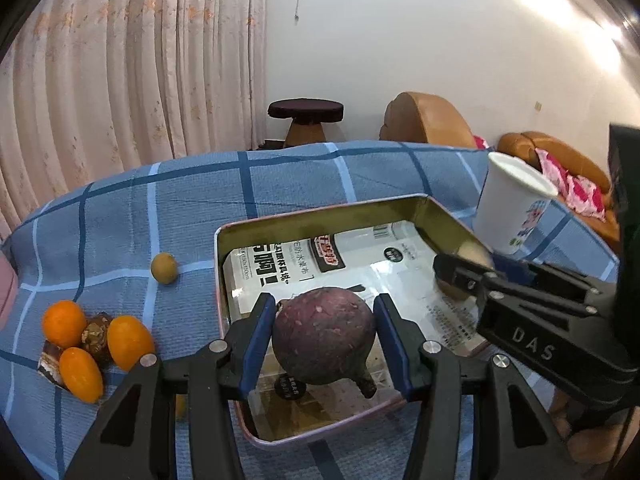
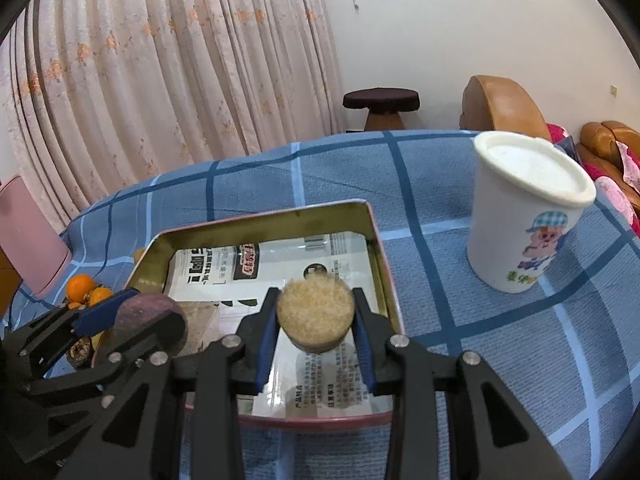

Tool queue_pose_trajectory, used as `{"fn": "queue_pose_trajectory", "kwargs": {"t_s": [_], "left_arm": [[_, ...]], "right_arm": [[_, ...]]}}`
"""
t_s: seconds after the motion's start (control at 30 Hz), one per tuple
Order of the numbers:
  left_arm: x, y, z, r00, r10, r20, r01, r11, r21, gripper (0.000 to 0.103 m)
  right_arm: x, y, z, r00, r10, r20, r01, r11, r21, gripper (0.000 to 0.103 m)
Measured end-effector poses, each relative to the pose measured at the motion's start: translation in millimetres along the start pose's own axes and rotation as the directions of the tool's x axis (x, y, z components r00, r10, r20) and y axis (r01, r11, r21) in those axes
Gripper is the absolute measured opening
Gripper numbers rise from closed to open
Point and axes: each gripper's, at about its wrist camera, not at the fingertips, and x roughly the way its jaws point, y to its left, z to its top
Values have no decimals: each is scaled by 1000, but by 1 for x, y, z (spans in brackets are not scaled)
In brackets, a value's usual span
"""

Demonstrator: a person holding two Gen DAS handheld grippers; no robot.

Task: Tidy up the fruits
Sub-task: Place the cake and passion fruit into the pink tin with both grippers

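Observation:
My left gripper (image 1: 324, 340) is shut on a round purple fruit (image 1: 324, 336) with a short stem, held over the near part of the open metal tin (image 1: 316, 212). My right gripper (image 2: 316, 320) is shut on a pale yellow-brown cut fruit piece (image 2: 316, 310), held over the same tin (image 2: 264, 220). The right gripper (image 1: 464, 276) also shows at the right of the left wrist view, the left gripper (image 2: 132, 316) at the left of the right wrist view. Left of the tin lie three orange kumquats (image 1: 128, 342), brown chestnut-like pieces (image 1: 96, 334) and a small yellow-green fruit (image 1: 164, 268).
The tin's floor holds a printed plastic packet (image 1: 348, 256). A white lidded cup (image 2: 524, 216) with a cartoon stands right of the tin on the blue checked cloth (image 2: 440, 184). Beyond the table are a curtain, a dark stool (image 1: 306, 114) and brown sofas (image 1: 424, 120).

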Motion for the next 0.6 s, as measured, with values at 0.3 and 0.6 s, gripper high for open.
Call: {"fn": "queue_pose_trajectory", "kwargs": {"t_s": [0.3, 0.6], "left_arm": [[-4, -5, -1, 999, 29, 33, -30, 999, 17, 82], [-22, 7, 0, 990, 92, 105, -90, 996, -28, 84]], "right_arm": [[-17, 4, 1, 995, 2, 100, -1, 1000, -1, 77], [-37, -2, 3, 962, -88, 259, 78, 996, 48, 93]]}}
